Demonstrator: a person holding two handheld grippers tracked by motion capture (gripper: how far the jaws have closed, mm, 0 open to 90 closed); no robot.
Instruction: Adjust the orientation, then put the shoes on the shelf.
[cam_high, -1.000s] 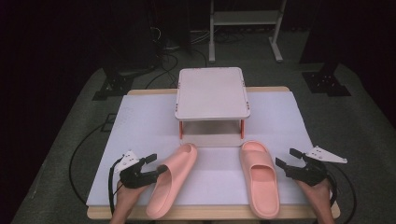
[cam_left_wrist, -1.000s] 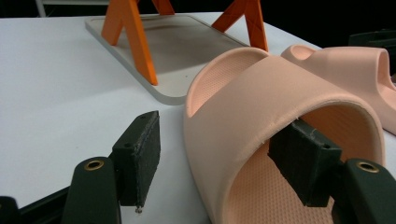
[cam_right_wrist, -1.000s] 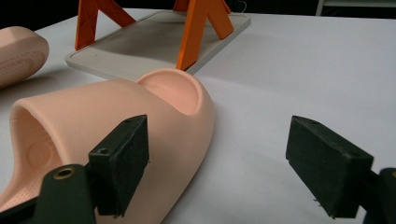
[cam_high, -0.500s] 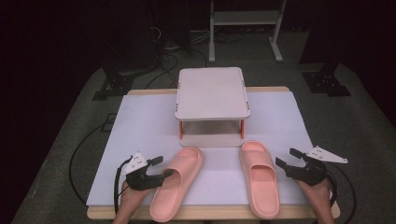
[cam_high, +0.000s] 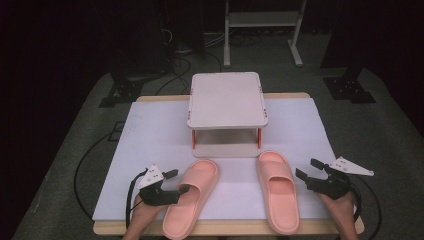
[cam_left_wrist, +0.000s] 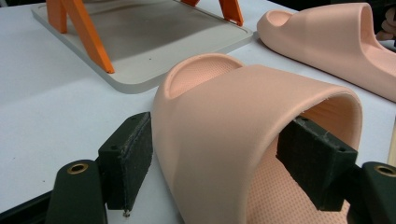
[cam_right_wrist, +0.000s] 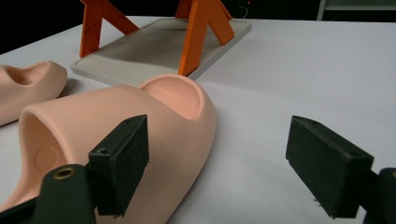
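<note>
- On the white worktop (cam_high: 150, 130), seen from above, two pink slippers lie side by side in front of a small two-tier rack (cam_high: 227, 100) with orange legs.
- At far left, the left hand-held gripper (cam_high: 176, 182) sits near the worktop's front edge, held by a person's hand (cam_high: 142, 215), its cable trailing off the side.
- Its jaws straddle the strap of the left slipper (cam_high: 192, 197), one outside the strap and one under its arch. They have just been opening; in the left gripper view the outer pad (cam_left_wrist: 128, 163) stands just beside the strap and the inner pad (cam_left_wrist: 315, 163) sits inside it, with no firm squeeze visible, so the hand-held gripper reads as open around the strap.
- That slipper lies angled, toe toward the rack's lower shelf and heel at the front edge.
- Centre right, the right slipper (cam_high: 277, 190) lies flat on the worktop, toe just short of the rack, heel toward the person.
- At far right, the right hand-held gripper (cam_high: 306, 170) rests just beside that slipper, jaws spread wide and holding nothing; in its own view one pad (cam_right_wrist: 121, 161) stands in front of the slipper's side and the other (cam_right_wrist: 327, 163) over bare worktop.
</note>
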